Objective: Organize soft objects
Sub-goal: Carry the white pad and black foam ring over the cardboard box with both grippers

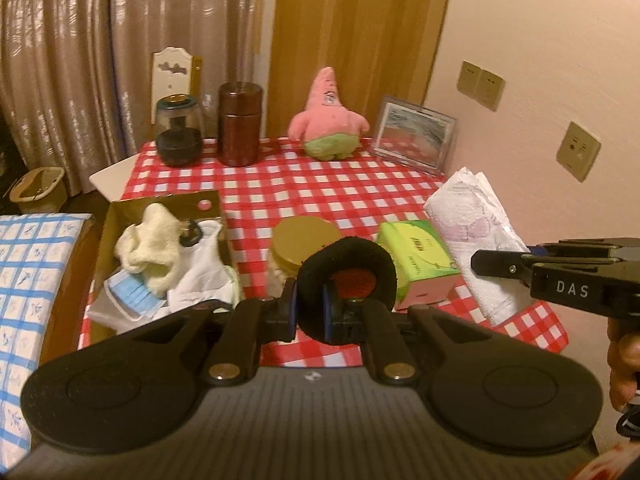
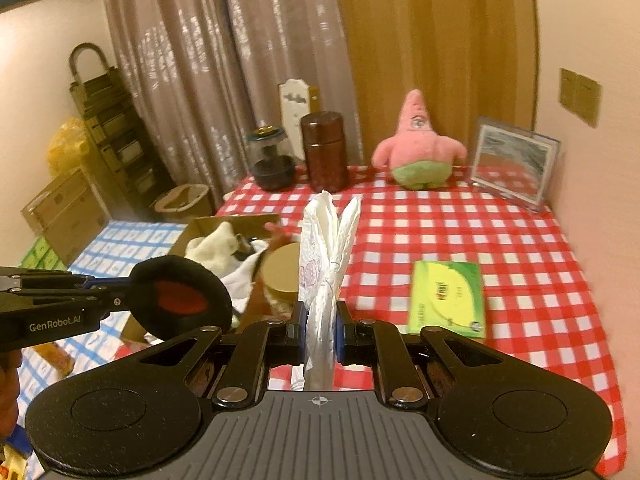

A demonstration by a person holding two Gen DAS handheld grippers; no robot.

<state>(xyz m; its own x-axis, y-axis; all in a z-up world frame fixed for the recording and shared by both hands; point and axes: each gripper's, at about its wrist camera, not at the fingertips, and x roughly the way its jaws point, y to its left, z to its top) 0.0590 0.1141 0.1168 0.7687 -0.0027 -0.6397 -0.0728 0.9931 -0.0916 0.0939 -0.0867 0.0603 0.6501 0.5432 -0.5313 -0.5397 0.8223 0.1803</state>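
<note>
Black round pad with red centre (image 1: 347,280), lower middle of the left wrist view, pinched in the left gripper (image 1: 310,312) jaws above the surface (image 1: 320,192). White tissue pack (image 2: 326,264), centre of the right wrist view, pinched upright in the right gripper (image 2: 320,338) jaws. Cardboard box (image 1: 120,216), lower left, already heaped with cloths. Likely risks: the slack pack slipping through its narrow grip; either item rolling off the heap; the gold-lidded jar (image 1: 306,236) beside the box being knocked.
</note>
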